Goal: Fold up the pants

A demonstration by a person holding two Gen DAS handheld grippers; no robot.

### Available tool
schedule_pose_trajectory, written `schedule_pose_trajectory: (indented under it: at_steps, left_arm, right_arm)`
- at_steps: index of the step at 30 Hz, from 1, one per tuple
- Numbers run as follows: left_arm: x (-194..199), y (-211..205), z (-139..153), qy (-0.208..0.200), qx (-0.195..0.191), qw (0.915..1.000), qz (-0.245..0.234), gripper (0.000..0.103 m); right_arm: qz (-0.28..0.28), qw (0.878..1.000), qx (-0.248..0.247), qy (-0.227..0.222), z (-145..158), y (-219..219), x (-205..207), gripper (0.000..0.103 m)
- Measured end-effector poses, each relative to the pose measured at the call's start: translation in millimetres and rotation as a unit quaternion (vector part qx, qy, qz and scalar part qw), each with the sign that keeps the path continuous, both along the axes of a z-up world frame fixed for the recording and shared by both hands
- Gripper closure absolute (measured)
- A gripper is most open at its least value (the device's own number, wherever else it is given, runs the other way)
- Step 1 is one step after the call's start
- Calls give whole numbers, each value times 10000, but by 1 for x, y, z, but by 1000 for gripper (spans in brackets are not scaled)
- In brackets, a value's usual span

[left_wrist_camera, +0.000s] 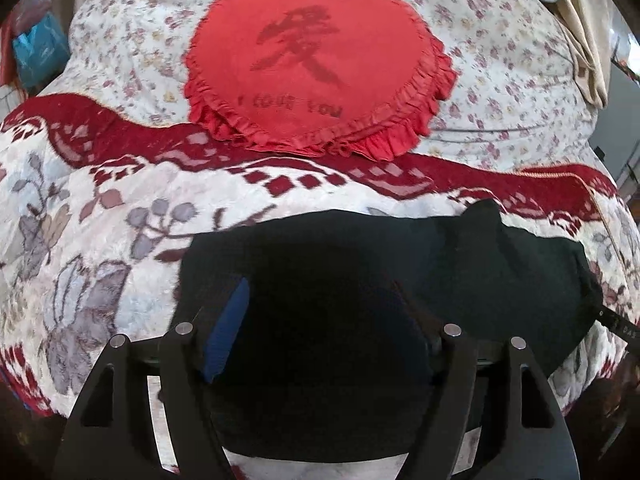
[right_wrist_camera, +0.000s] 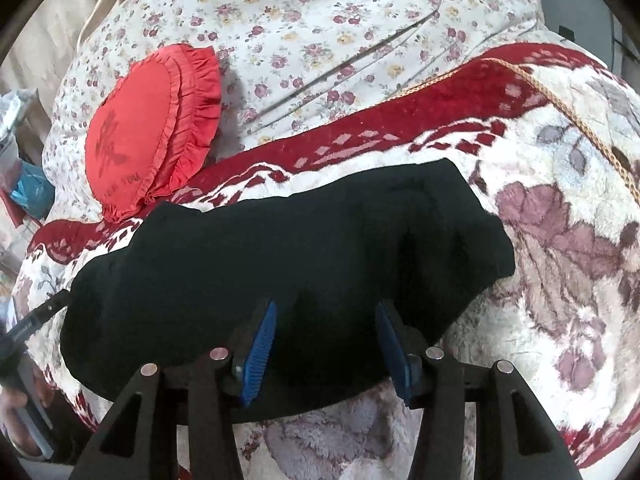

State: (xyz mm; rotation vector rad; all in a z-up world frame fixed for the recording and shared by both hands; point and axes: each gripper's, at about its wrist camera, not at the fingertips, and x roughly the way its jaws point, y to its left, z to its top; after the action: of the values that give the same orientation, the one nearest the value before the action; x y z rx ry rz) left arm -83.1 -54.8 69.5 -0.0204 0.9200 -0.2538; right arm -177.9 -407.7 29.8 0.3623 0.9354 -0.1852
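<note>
Black pants (left_wrist_camera: 360, 264) lie in a folded bundle on the patterned blanket (left_wrist_camera: 100, 240); they also show in the right wrist view (right_wrist_camera: 300, 240). My left gripper (left_wrist_camera: 320, 292) is open, with its blue-padded fingers (left_wrist_camera: 226, 332) wide apart over the near left end of the pants; the right finger is dark against the cloth. My right gripper (right_wrist_camera: 326, 320) is open, its blue fingers (right_wrist_camera: 262, 344) astride the near edge of the pants. The left gripper's body (right_wrist_camera: 24, 332) shows at the left of the right wrist view.
A red heart-shaped frilled cushion (left_wrist_camera: 316, 64) lies beyond the pants on a floral sheet (left_wrist_camera: 500, 60); it also shows in the right wrist view (right_wrist_camera: 148, 128). The blanket's red border (right_wrist_camera: 380, 128) runs behind the pants. Beige cloth (left_wrist_camera: 580, 28) and clutter lie at the bed's edges.
</note>
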Motion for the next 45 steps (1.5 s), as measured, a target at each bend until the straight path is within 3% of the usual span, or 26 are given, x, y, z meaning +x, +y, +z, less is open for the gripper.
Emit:
schedule_pose_trajectory:
  at_steps: [11,13,16,18,26,32,37,45]
  left_arm:
    - [9,-56,-4,266,-157,9974,-648,31]
    - [11,-67,-5,289,-118,9965,-770,25]
    - [14,-85,-3,343,-213,9941,-1006,24]
    - [16,-97,-2,382,-267,9922,-1153,24]
    - [21,-164,8,361,-149,9805,-1925,24]
    - [32,-230,8,596,-304,9622,-2639,24]
    - [47,-286,1,1041,-580,9346,-3353,24]
    - [63,-363,-25,1413,-398,9081,-3922,24]
  right_arm:
    - [-204,9996,210,37,-2,-16,-17,53]
    - [-210,9995,230,32,-2,-17,-18,53]
    - [-295,9994,172,26,-1,-23,-22,52]
    - [-484,9986,130,158,-4,-33,-26,45]
    - [-883,9946,542,-24,-6,-60,-48,40]
    - [-812,9934,776,-218,-11,-62,-44,39]
    - [-657,9913,1039,-460,-14,-64,-40,39]
    - [-679,9876,1264,-641,-24,-68,-37,37]
